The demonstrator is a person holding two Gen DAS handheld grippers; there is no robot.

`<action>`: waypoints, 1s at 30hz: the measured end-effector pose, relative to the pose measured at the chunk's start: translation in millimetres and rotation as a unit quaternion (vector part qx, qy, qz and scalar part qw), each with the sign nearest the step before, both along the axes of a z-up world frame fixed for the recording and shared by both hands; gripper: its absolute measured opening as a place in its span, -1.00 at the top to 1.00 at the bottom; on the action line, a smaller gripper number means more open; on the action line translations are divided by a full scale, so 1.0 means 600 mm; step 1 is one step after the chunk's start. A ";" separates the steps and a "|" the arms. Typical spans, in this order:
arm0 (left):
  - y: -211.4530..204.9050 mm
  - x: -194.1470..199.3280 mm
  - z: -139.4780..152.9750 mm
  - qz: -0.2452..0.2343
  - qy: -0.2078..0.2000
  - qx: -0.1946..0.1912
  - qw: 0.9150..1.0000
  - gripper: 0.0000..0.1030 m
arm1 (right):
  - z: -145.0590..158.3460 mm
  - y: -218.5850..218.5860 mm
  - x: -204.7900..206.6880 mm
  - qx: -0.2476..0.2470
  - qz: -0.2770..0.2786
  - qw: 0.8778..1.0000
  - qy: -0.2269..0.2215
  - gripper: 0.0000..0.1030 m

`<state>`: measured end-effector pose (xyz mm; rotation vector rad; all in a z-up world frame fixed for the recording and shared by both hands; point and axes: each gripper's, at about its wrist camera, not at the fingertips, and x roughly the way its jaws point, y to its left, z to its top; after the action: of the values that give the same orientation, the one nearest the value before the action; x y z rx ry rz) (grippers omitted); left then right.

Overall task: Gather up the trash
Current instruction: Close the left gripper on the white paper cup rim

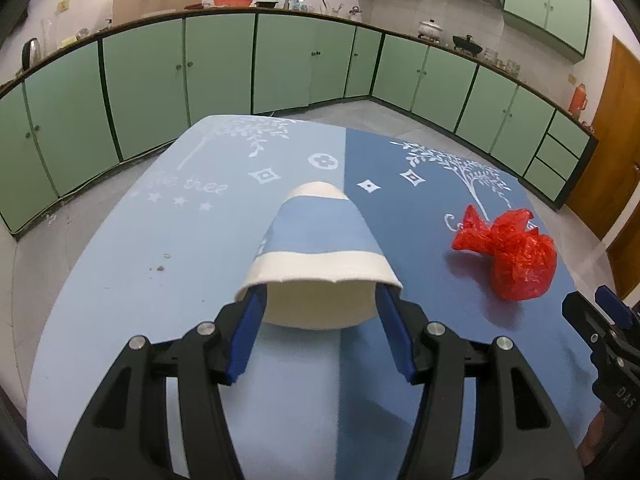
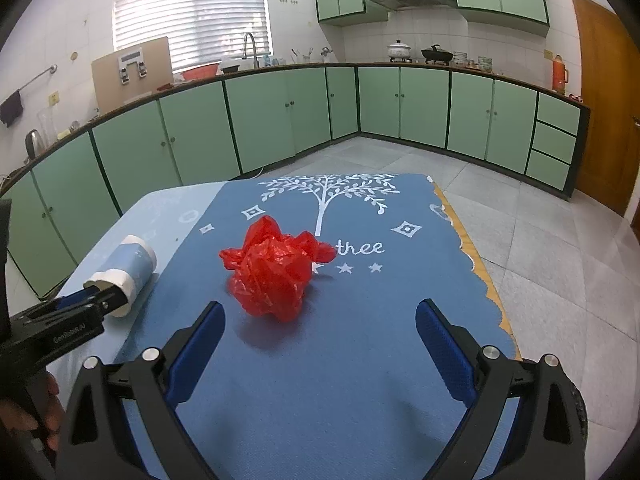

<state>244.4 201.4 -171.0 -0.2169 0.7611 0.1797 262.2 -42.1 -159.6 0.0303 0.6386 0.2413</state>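
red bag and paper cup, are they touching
Apart. The right wrist view shows bare blue tablecloth between the red bag and the paper cup.

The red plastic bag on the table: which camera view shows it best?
The right wrist view. There the red plastic bag lies near the middle of the picture, whole, just ahead of the open right gripper. In the left wrist view the bag is also whole, but off to the right side.

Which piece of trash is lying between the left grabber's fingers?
The blue-and-white paper cup, tipped on its side. The crumpled red plastic bag sits apart, before the right grabber.
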 end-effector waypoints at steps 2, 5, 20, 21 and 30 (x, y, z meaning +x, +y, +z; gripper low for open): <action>0.005 -0.006 0.002 0.003 -0.002 0.002 1.000 -0.13 | -0.001 0.001 0.001 0.000 0.001 1.000 0.001 -0.83; 0.009 -0.018 0.004 0.002 -0.001 0.001 1.000 -0.14 | -0.002 0.003 0.001 0.000 0.003 1.000 0.002 -0.83; -0.052 -0.032 0.021 -0.036 -0.012 -0.012 0.999 -0.02 | 0.005 -0.004 -0.003 0.003 0.000 1.000 -0.005 -0.83; -0.056 -0.027 0.017 -0.037 -0.009 -0.009 0.999 -0.01 | 0.005 -0.006 -0.002 0.005 -0.001 1.000 -0.005 -0.83; -0.055 0.017 -0.009 -0.027 0.013 -0.017 0.999 0.11 | 0.000 -0.015 0.004 0.009 -0.003 1.000 -0.002 -0.83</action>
<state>254.3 168.5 -176.6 -0.2270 0.7948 0.1173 264.7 -51.4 -159.5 0.0499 0.6329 0.2412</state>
